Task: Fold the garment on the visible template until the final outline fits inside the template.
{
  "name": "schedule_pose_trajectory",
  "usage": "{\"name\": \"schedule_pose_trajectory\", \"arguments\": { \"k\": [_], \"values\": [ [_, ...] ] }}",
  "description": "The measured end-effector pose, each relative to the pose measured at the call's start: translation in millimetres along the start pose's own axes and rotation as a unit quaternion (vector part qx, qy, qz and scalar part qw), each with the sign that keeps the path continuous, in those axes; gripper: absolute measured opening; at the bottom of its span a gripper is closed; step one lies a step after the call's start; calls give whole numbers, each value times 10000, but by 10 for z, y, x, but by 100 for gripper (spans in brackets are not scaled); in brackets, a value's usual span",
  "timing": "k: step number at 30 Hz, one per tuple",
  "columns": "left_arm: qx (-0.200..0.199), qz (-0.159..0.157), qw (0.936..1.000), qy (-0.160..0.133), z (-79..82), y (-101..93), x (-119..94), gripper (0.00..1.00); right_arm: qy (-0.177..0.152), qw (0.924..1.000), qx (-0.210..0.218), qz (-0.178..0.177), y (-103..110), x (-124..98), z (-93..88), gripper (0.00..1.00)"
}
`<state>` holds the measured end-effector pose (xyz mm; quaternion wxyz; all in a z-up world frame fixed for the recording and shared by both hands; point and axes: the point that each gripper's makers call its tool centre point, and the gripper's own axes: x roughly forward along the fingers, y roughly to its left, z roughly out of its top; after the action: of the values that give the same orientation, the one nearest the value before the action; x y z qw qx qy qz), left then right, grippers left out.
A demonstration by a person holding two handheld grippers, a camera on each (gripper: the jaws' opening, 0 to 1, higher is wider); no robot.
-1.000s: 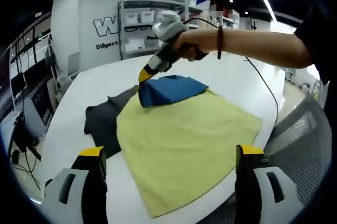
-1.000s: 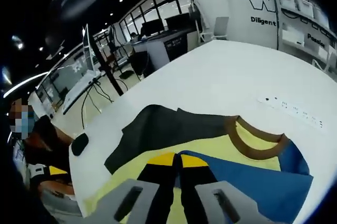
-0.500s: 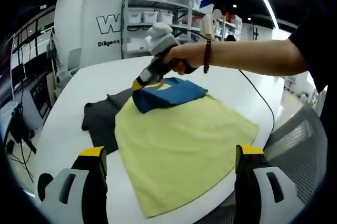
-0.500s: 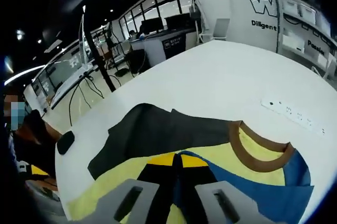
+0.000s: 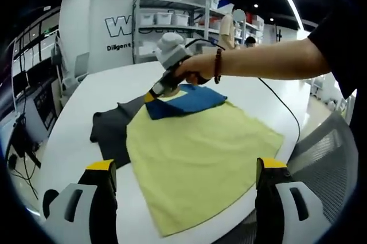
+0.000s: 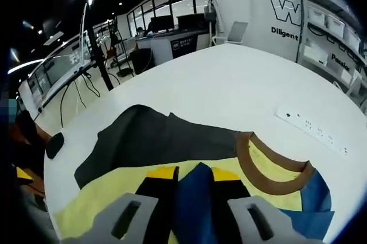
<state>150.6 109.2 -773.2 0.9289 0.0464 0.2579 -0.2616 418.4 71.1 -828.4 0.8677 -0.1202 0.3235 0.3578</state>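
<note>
While the left gripper (image 5: 182, 169) hangs above the near edge of the white desk (image 5: 69, 124), I see its yellow-tipped jaws spread wide and holding nothing. The garment (image 5: 200, 152), a yellow shirt, lies flat on the desk ahead of those jaws, its nearest corner reaching toward the desk edge. Its blue sleeve (image 5: 186, 99) is folded back onto the far end of the yellow body. A dark grey template (image 5: 112, 132) lies under the shirt and sticks out past its left side in the left gripper view.

The right gripper (image 5: 156, 92), held in the person's hand (image 5: 192, 71), meets the blue sleeve at its far corner. In the right gripper view its jaws are parted a little, with a fold of blue cloth (image 6: 194, 198) standing between them; I cannot tell whether they press on it. The brown collar (image 6: 269, 169) sits just right of those jaws, with yellow cloth inside its curve. A white power strip (image 6: 312, 131) lies on the desk beyond the collar, apart from the shirt.
</note>
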Motion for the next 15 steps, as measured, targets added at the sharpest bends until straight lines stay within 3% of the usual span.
{"name": "schedule_pose_trajectory", "arguments": {
  "k": [2,5,8,11,15],
  "values": [
    [6,12,10000,11,-3,5,0,98,-68,9996,-270,96,107,-83,-15,28],
    [29,15,10000,24,-6,4,0,98,-115,9967,-566,562,265,-66,-14,33],
    [27,11,10000,2,2,-2,-4,98,-150,9958,-564,699,330,-77,-20,39],
    [34,5,10000,-5,4,-7,-5,98,148,9939,-660,867,446,-83,-168,35],
    [47,10,10000,2,1,-10,-13,97,293,9926,-745,908,479,-34,-298,28]
  ]
}}
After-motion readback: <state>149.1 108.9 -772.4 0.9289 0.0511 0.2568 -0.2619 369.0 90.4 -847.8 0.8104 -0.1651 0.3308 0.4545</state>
